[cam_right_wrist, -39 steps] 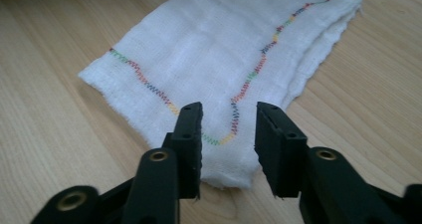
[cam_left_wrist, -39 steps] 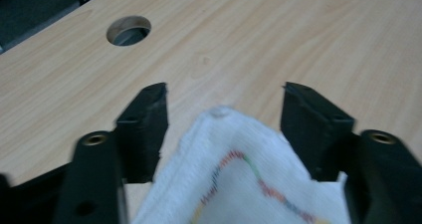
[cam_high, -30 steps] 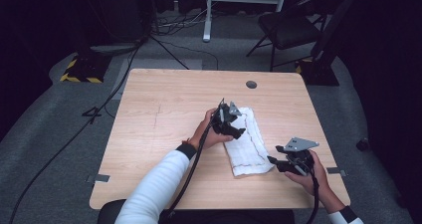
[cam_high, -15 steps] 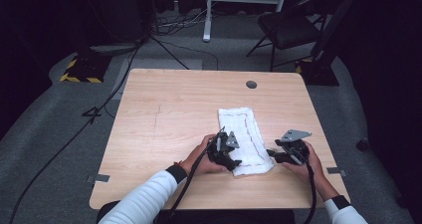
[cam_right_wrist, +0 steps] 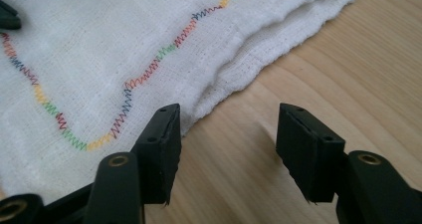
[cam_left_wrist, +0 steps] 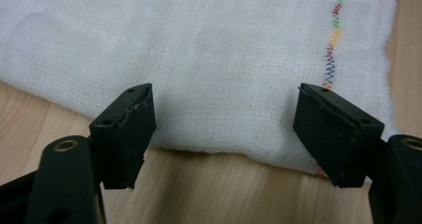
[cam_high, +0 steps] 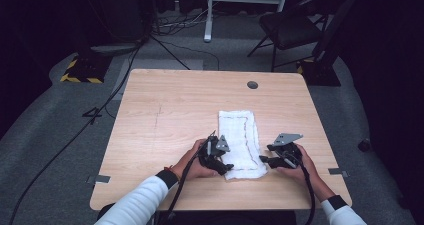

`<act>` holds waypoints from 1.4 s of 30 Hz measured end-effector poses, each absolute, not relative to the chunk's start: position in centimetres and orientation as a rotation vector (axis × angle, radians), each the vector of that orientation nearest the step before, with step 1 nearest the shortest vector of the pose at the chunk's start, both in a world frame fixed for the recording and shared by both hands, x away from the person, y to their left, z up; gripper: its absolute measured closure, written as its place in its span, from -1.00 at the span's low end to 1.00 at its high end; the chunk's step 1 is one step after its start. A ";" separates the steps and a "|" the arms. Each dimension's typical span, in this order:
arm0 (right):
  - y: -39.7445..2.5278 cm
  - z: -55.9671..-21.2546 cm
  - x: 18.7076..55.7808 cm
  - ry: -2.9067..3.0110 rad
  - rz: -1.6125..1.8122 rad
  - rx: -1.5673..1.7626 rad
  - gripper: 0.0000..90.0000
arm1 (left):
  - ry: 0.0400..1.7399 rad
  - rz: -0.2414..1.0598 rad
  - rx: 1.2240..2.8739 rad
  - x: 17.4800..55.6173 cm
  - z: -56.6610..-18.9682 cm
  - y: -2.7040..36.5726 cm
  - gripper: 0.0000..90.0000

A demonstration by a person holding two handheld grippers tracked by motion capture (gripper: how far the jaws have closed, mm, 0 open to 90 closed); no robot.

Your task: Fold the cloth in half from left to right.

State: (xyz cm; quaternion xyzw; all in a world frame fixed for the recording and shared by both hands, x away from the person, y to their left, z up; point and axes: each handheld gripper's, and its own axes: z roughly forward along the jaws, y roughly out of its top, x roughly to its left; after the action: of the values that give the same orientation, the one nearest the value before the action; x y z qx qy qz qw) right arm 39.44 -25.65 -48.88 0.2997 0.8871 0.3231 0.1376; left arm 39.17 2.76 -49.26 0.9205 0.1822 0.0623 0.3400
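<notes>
the left gripper [cam_high: 226,165] sits at the near left corner of a folded white cloth [cam_high: 241,143], its jaws spread wide and holding nothing; in the left gripper view the near folded edge of the cloth [cam_left_wrist: 224,79] lies just ahead of and between the two jaws, with bare wood under them. the right gripper [cam_high: 263,159] is at the cloth's near right side, its jaws likewise wide apart and empty; in the right gripper view the layered, fluffy edge of the cloth [cam_right_wrist: 149,59] runs just past the left jaw, while the right jaw stands over bare wood, so this gripper looks set to bite the edge but has not closed on it. a line of many-coloured zigzag stitching [cam_right_wrist: 124,102] crosses the cloth beyond the jaws. judging from how it lies, the cloth is already folded into a long, narrow strip of several layers, reaching away from both grippers; what seems left is to grip the near end with both jaws and bring it over for another fold, though that is only a reading of the pose. the pale wooden surface [cam_high: 165,115] carries nothing else ahead of the jaws except a small dark round fitting [cam_high: 252,85] near its far edge. past it, a grey carpeted floor [cam_high: 50,135], trailing cables, a black chair [cam_high: 290,27] and a white stand [cam_high: 245,0] fade into a dark room.
</notes>
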 end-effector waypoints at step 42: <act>-21.0 -45.9 46.1 2.438 1.016 0.886 -0.05 | 0.769 0.373 2.251 45.7 -47.2 7.5 -0.54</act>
State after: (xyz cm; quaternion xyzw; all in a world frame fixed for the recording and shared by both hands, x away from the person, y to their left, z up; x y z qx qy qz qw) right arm 46.12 -20.96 -45.94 0.3130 0.8614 0.3588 0.1769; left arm 45.73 7.50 -47.24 0.8727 0.2981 0.1446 0.3588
